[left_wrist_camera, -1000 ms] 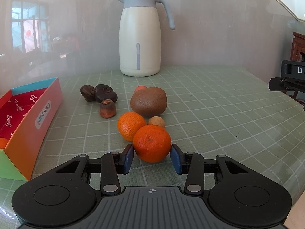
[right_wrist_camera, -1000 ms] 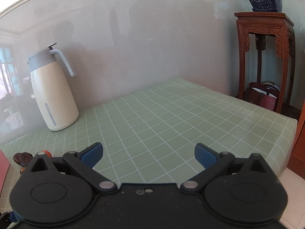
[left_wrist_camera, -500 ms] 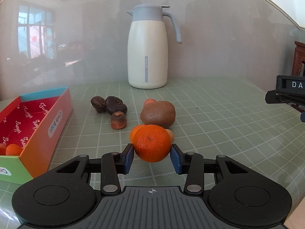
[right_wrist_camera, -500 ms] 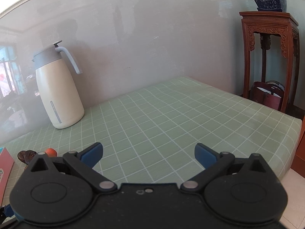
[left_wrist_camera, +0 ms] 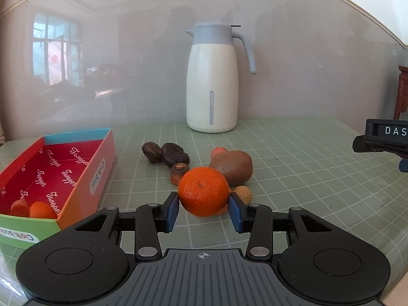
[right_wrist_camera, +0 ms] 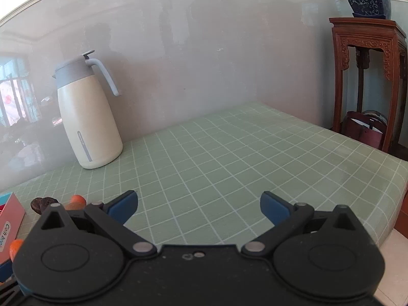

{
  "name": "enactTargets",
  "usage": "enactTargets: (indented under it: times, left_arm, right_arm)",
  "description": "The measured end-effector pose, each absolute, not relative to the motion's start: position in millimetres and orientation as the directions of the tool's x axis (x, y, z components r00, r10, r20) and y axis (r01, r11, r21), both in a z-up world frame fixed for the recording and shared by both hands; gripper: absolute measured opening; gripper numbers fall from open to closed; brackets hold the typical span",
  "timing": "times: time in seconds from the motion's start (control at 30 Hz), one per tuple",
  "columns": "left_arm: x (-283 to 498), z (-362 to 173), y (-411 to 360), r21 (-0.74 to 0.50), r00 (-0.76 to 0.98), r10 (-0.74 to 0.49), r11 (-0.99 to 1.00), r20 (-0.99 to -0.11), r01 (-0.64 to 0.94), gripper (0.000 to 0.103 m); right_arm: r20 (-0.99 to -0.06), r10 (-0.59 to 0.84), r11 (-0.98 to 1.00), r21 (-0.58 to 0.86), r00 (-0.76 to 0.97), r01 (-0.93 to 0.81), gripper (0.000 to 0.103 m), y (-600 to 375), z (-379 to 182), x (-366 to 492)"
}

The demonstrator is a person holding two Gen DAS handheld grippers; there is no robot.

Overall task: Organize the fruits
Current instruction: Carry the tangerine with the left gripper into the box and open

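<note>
Mandarin (left_wrist_camera: 203,195) is pinched between the blue pads of the left tool (left_wrist_camera: 203,210), low in the middle of the left wrist view, raised above the bench (left_wrist_camera: 293,173). At lower left the open box (left_wrist_camera: 84,178) is seen, with two small orange fruits (left_wrist_camera: 33,207) in its near corner. In the right wrist view the right tool (right_wrist_camera: 199,205) is spread wide over bare green grid; the bench edge (right_wrist_camera: 397,193) drops off at the right, beside a wooden stand (right_wrist_camera: 367,76).
</note>
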State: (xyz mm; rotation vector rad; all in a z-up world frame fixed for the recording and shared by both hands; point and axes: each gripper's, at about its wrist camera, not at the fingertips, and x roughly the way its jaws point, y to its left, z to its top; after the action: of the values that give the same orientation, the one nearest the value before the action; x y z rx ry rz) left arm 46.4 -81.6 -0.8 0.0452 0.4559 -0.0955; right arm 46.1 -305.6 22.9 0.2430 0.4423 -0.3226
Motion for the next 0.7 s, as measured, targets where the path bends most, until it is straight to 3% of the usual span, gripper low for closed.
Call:
enactTargets:
  times: [0.7]
  left_arm:
    - [43, 17, 2, 0.0, 0.915, 0.105, 0.994, -0.39, -0.113, 0.042]
  right_arm:
    - [-0.46, -0.185, 0.952, 0.136, 0.869, 0.275, 0.103, -263, 24, 62]
